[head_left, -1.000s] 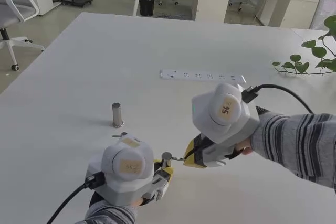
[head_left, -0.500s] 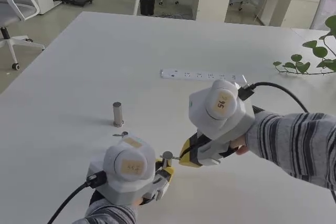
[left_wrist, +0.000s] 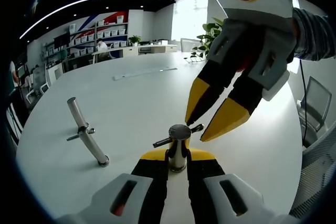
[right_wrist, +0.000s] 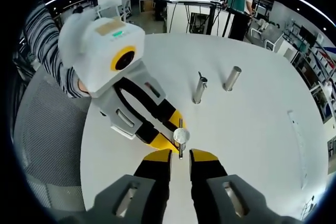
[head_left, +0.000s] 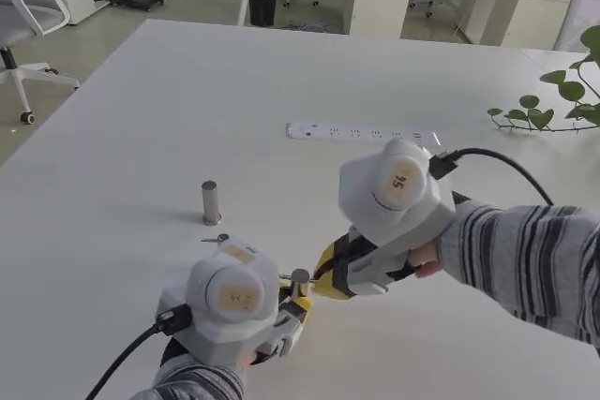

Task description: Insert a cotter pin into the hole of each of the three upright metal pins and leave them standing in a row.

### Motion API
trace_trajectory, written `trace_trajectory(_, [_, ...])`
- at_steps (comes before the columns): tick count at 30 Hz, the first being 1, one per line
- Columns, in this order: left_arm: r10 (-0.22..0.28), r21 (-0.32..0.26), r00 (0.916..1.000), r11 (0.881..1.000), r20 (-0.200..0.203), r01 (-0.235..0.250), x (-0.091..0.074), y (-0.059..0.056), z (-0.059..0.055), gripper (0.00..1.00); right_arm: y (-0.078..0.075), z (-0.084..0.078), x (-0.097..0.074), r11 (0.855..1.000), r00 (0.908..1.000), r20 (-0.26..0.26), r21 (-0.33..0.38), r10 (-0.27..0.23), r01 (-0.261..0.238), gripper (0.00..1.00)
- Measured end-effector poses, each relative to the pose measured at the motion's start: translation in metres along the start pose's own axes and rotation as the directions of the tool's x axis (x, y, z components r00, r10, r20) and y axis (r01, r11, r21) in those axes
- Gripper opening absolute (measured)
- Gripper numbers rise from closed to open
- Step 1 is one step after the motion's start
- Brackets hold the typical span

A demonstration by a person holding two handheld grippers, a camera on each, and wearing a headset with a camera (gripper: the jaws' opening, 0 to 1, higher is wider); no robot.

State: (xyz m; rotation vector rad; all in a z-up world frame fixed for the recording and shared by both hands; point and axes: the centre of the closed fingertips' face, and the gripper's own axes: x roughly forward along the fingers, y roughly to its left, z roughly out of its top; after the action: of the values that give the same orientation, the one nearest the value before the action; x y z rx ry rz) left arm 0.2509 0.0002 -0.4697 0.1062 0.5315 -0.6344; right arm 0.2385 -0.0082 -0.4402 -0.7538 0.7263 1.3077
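My left gripper (head_left: 294, 303) (left_wrist: 178, 162) is shut on the foot of an upright metal pin (head_left: 299, 278) (left_wrist: 179, 148) (right_wrist: 181, 136). A thin cotter pin (left_wrist: 167, 140) passes through the hole near its top. My right gripper (head_left: 320, 285) (right_wrist: 180, 156) comes in from the right, its yellow fingers (left_wrist: 197, 98) slightly apart around the cotter pin's looped end. A second metal pin (left_wrist: 86, 137) (right_wrist: 199, 89) with a cotter pin in it stands just beyond the left gripper. A plain third pin (head_left: 210, 203) (right_wrist: 231, 78) stands farther back.
A white power strip (head_left: 361, 134) lies across the middle of the white table (head_left: 169, 100). Plant leaves (head_left: 562, 100) reach over the right edge. An office chair (head_left: 28, 16) and desks stand beyond the table.
My right gripper has shifted a little to the left, closer to the held pin, and less of the cotter pin shows between them. The left gripper has stayed put.
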Motion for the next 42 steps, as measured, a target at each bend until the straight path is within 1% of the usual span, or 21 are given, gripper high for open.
trace_trajectory(3, [0.002,-0.002,1.0000,1.000,0.002,-0.002,0.000,0.000,0.000,0.10,-0.002,-0.004,-0.005,1.000,0.9999,-0.008,-0.008,-0.009,0.009,0.06])
trace_trajectory(6, [0.007,-0.005,1.0000,1.000,0.003,-0.007,0.000,0.000,0.000,0.10,-0.003,-0.008,-0.007,1.000,0.9999,-0.015,0.005,-0.008,0.008,0.04])
trace_trajectory(9, [0.012,-0.011,0.9999,1.000,0.004,-0.012,0.001,0.000,0.000,0.10,-0.003,-0.007,-0.007,1.000,0.9999,-0.004,0.014,-0.012,0.012,0.00])
trace_trajectory(12, [0.018,-0.017,0.9998,1.000,0.005,-0.018,0.001,0.000,0.000,0.10,-0.003,-0.005,-0.005,1.000,0.9999,0.004,0.023,-0.012,0.012,0.00])
trace_trajectory(21, [0.025,-0.027,0.9997,0.999,0.007,-0.025,0.001,0.000,0.000,0.10,-0.003,0.000,-0.001,1.000,0.9999,0.005,0.019,-0.013,0.013,0.00])
trace_trajectory(26, [0.029,-0.030,0.9996,0.999,0.007,-0.028,0.001,0.001,0.000,0.10,-0.004,0.000,-0.001,1.000,0.9999,0.005,0.024,-0.014,0.014,0.00])
trace_trajectory(28, [0.030,-0.028,0.9995,0.999,0.008,-0.030,0.001,0.000,0.000,0.10,-0.004,0.000,0.000,0.999,0.9999,0.008,0.035,-0.014,0.014,0.00])
trace_trajectory(30, [0.033,-0.015,0.9994,0.999,0.010,-0.033,0.000,0.000,0.000,0.10,-0.007,-0.001,-0.001,0.997,0.9995,0.016,0.066,-0.027,0.026,0.00])
trace_trajectory(31, [0.035,-0.018,0.9993,0.999,0.011,-0.035,0.001,0.000,0.000,0.10,-0.008,-0.001,-0.001,0.994,0.9991,0.021,0.099,-0.038,0.036,0.01])
trace_trajectory(32, [0.038,-0.024,0.9992,0.999,0.011,-0.038,0.001,0.001,0.000,0.10,-0.010,-0.002,-0.002,0.989,0.9985,0.026,0.140,-0.049,0.045,0.05])
trace_trajectory(33, [0.040,-0.022,0.9992,0.999,0.011,-0.039,0.001,0.000,0.000,0.10,-0.012,-0.003,-0.003,0.985,0.9978,0.031,0.162,-0.059,0.053,0.07])
trace_trajectory(35, [0.042,-0.014,0.9991,0.999,0.009,-0.042,0.001,0.000,0.000,0.09,-0.018,-0.004,-0.008,0.973,0.9940,0.053,0.215,-0.095,0.082,0.13])
trace_trajectory(36, [0.042,-0.014,0.9991,0.999,0.010,-0.042,0.001,0.000,0.000,0.09,-0.020,-0.005,-0.011,0.959,0.9909,0.073,0.269,-0.113,0.089,0.16])
trace_trajectory(38, [0.040,-0.010,0.9991,0.999,0.011,-0.040,0.000,0.000,0.000,0.09,-0.024,-0.005,-0.016,0.933,0.9838,0.114,0.349,-0.139,0.091,0.20])
trace_trajectory(39, [0.036,-0.010,0.9993,0.999,0.013,-0.036,0.001,0.000,0.000,0.09,-0.026,-0.005,-0.019,0.914,0.9788,0.140,0.398,-0.149,0.083,0.22])
trace_trajectory(40, [0.035,-0.008,0.9993,0.999,0.014,-0.035,0.001,0.000,0.000,0.09,-0.028,-0.005,-0.022,0.902,0.9728,0.164,0.424,-0.163,0.080,0.24])
trace_trajectory(41, [0.033,-0.004,0.9993,0.999,0.014,-0.033,0.001,0.001,0.000,0.09,-0.031,-0.006,-0.026,0.887,0.9639,0.192,0.456,-0.184,0.078,0.24])
trace_trajectory(42, [0.033,-0.002,0.9994,0.999,0.015,-0.033,0.001,0.001,0.000,0.09,-0.032,-0.008,-0.029,0.875,0.9593,0.203,0.477,-0.196,0.078,0.25])
